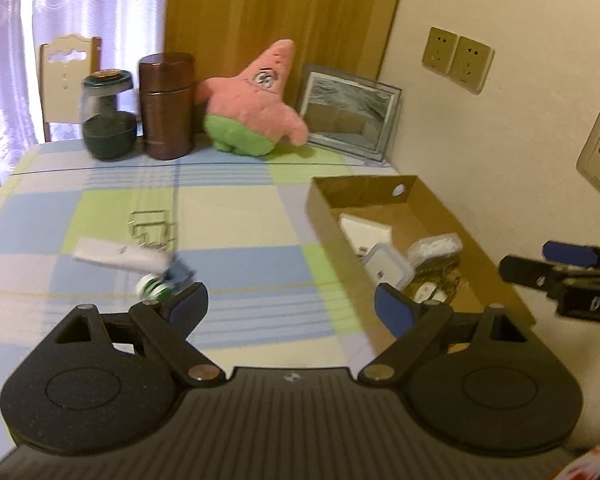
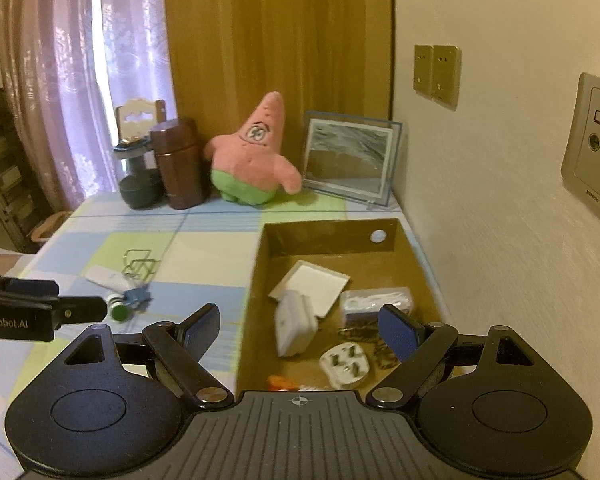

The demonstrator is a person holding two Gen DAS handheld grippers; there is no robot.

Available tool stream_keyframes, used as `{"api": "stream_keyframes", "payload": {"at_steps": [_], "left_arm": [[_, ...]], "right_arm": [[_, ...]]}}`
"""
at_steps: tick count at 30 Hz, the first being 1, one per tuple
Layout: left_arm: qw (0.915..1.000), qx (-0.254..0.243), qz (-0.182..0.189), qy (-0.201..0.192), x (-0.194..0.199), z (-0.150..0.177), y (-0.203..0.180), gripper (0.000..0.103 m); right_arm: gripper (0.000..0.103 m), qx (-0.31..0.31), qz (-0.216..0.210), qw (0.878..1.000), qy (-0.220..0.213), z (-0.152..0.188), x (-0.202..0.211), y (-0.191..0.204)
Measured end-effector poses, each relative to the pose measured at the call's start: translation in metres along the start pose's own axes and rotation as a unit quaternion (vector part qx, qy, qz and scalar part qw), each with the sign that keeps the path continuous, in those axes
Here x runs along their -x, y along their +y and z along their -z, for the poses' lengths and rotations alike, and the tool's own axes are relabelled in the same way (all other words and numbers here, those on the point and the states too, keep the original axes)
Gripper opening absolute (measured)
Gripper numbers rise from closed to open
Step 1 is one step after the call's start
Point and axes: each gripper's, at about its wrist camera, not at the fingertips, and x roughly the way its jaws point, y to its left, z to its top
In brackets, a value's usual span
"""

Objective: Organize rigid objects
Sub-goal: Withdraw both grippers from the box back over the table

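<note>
A brown cardboard box (image 2: 416,256) stands on the checked tablecloth by the wall. Inside lie a white flat box (image 2: 312,286), a white adapter (image 2: 294,322), a white plug (image 2: 344,364), a clear packet (image 2: 376,300) and something orange (image 2: 280,382). Left of the box on the cloth lie a white bar (image 1: 116,258), a small blue thing (image 1: 180,272), a green-and-white roll (image 1: 152,288) and wire clips (image 1: 152,228). My left gripper (image 1: 290,312) hovers open and empty over the cloth. Above the box's near end, my right gripper (image 2: 300,330) is open and empty too.
At the table's far edge stand a dark glass jar (image 1: 108,116), a brown canister (image 1: 166,104), a pink star plush (image 1: 256,104) and a framed picture (image 1: 348,114). A chair (image 1: 68,68) and curtains are behind. The wall with sockets (image 1: 458,58) runs along the right.
</note>
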Motion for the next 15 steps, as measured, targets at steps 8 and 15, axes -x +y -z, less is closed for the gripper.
{"api": "stream_keyframes", "payload": {"at_steps": [8,15], "left_arm": [[0.9998,-0.005,-0.019,0.000,0.039,0.034,0.029,0.088],[0.9994,-0.010,-0.033,0.000,0.063,0.055,0.051,0.088]], "right_arm": [[0.084,-0.007,-0.017,1.000,0.004,0.020,0.019,0.031],[0.084,-0.013,-0.035,0.999,0.015,0.037,0.025,0.061]]}}
